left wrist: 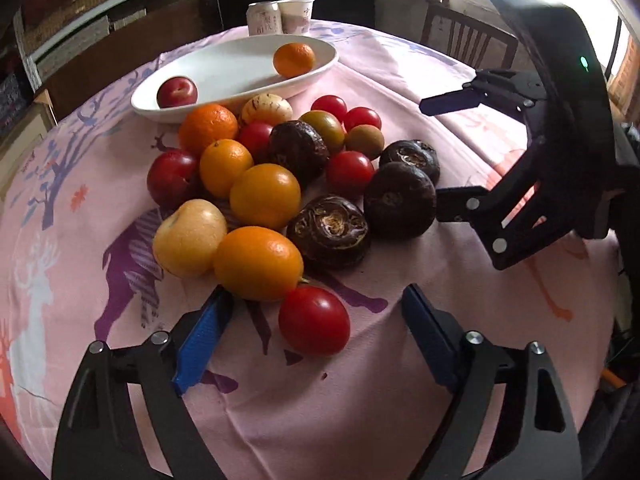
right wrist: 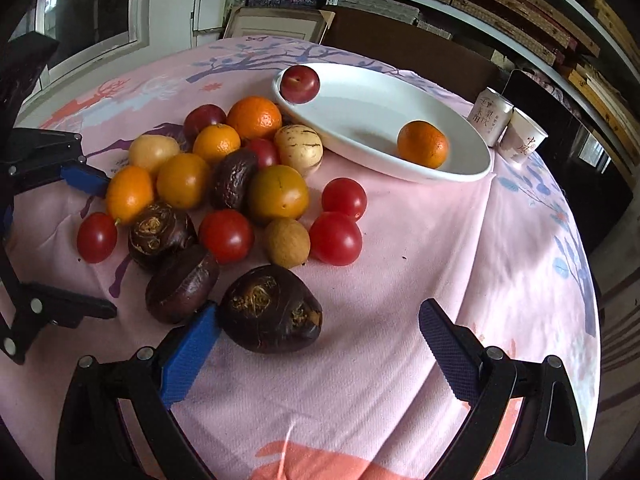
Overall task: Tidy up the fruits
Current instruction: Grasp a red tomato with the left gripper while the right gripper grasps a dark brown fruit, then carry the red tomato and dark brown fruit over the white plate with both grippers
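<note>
A pile of fruit lies on the pink tablecloth: oranges, red tomatoes, dark brown fruits, a yellow pear and a red plum. A white oval dish behind holds a red plum and an orange. My left gripper is open around the nearest tomato, low over the cloth. My right gripper is open, with a dark brown fruit between its fingers; it also shows in the left wrist view, at the right of the pile.
A can and a paper cup stand at the table's far edge behind the dish. A wooden chair stands beyond the table. Shelves with boxes line the wall.
</note>
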